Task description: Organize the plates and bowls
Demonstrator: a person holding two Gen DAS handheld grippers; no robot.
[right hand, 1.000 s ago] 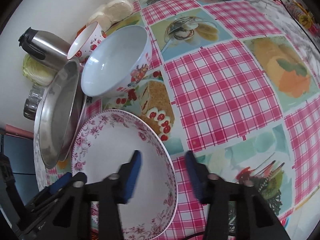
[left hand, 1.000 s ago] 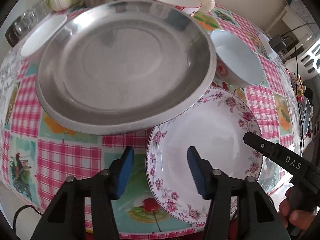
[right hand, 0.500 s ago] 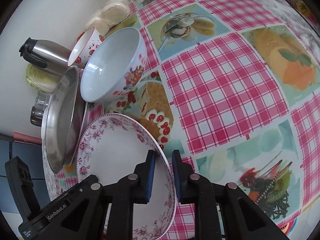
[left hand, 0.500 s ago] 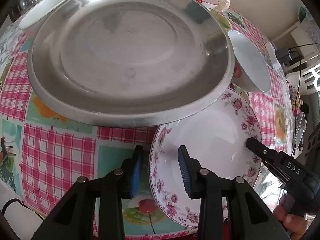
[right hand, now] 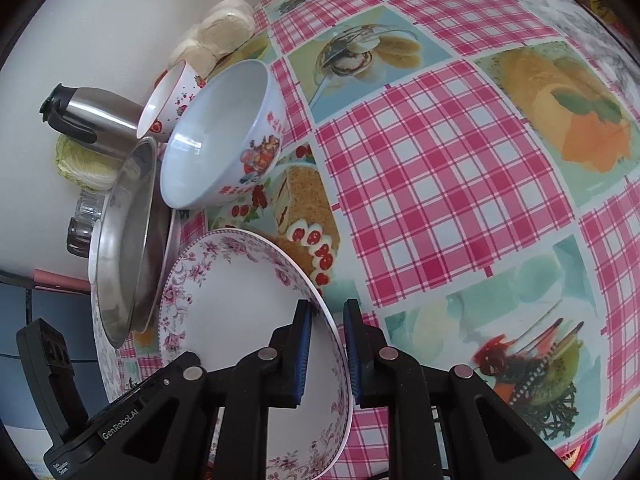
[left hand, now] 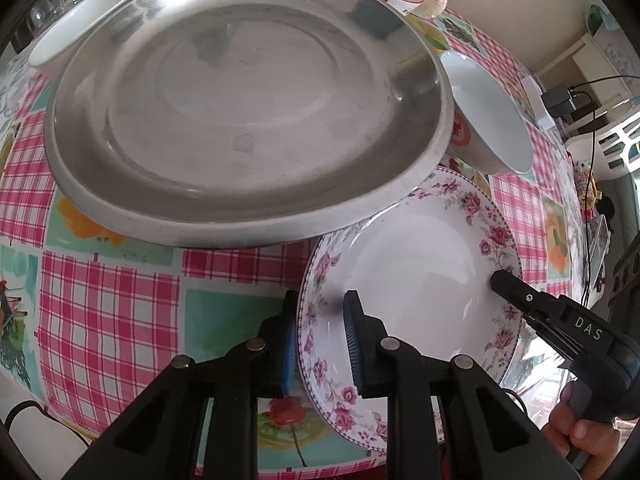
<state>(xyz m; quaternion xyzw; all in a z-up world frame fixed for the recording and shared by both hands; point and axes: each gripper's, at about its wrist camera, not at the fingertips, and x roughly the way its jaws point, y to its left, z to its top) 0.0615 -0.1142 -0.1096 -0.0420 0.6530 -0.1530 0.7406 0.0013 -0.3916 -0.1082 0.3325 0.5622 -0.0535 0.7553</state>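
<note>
A white plate with a pink flower rim [left hand: 420, 276] lies at the near edge of the table, also in the right wrist view [right hand: 240, 304]. My left gripper [left hand: 318, 344] is shut on its left rim. My right gripper [right hand: 325, 354] is shut on its right rim, and its black finger shows over the plate in the left wrist view [left hand: 516, 288]. A large steel plate [left hand: 240, 100] sits behind and overlaps the flowered plate's far edge. A white bowl with red pictures [right hand: 224, 136] stands to the right of the steel plate.
A smaller red-dotted bowl [right hand: 168, 100], a steel kettle [right hand: 88, 114], a cabbage [right hand: 84, 164], flat breads [right hand: 216, 36] and a glass [right hand: 82, 220] stand at the back. Another white bowl [left hand: 76, 20] sits far left. The checked tablecloth [right hand: 440, 180] stretches right.
Both grippers have closed from wide open onto opposite rims of the flowered plate. The left gripper has moved forward and right to the plate's left rim.
</note>
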